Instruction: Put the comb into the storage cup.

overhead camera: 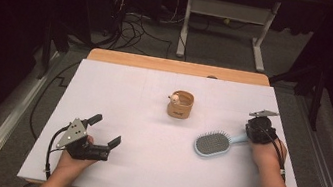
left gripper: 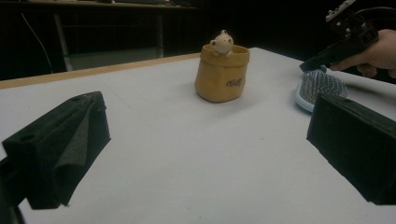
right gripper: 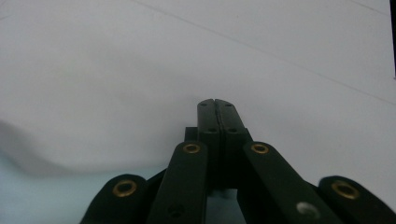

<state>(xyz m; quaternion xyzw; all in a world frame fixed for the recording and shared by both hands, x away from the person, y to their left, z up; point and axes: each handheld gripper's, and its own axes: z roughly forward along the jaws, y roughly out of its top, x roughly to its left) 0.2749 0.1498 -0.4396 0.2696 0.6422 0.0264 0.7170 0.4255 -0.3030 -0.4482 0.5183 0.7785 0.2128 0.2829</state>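
A light blue hairbrush (overhead camera: 212, 145) lies bristles-up on the white table top (overhead camera: 143, 165), its handle pointing right toward my right gripper (overhead camera: 248, 135). That gripper's jaws are pressed flat together (right gripper: 215, 101) with nothing between them, tips just over the brush handle end; in the left gripper view it (left gripper: 307, 66) hovers above the brush (left gripper: 320, 86). A tan fabric pouch (overhead camera: 180, 107) with a small toy bear (left gripper: 222, 43) peeking out stands mid-table. My left gripper (overhead camera: 107, 129) rests at the front left, jaws wide apart and empty, facing the pouch (left gripper: 222, 77).
The white board lies on a wooden table whose far edge (overhead camera: 178, 67) shows behind it. Beyond stand a white desk frame (overhead camera: 225, 27) and cables on the floor (overhead camera: 134, 27). A pale blue blur (right gripper: 37, 196) lies under the right gripper body.
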